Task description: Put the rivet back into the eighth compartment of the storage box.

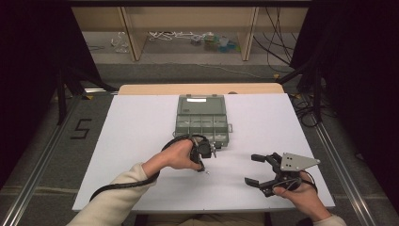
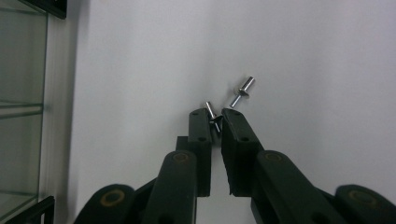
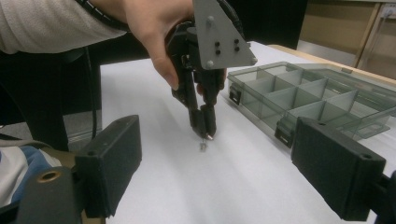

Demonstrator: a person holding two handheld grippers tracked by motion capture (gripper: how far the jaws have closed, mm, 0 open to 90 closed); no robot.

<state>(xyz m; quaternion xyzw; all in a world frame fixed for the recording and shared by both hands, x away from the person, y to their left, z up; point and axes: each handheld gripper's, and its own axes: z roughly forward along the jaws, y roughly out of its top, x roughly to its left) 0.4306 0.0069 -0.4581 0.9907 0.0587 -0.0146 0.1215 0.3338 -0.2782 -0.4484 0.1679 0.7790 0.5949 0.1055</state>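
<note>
Here, the left gripper (image 2: 215, 116) points straight down at the white table (image 1: 141, 141), its two black jaws pinched together on a small metal screw (image 2: 211, 113); the steep angle lets the narrow tips nip such a tiny piece off a flat surface. A second screw (image 2: 243, 92) lies loose on the table just beyond the jaw tips, apart from them. The grey compartment box (image 1: 202, 120) sits open just beyond the left hand (image 1: 176, 154), near enough that the held screw could likely be carried to one of its small cells in one short move. Off to the side, the right gripper (image 1: 254, 169) rests low with its jaws spread wide and nothing between them, seemingly waiting.
</note>
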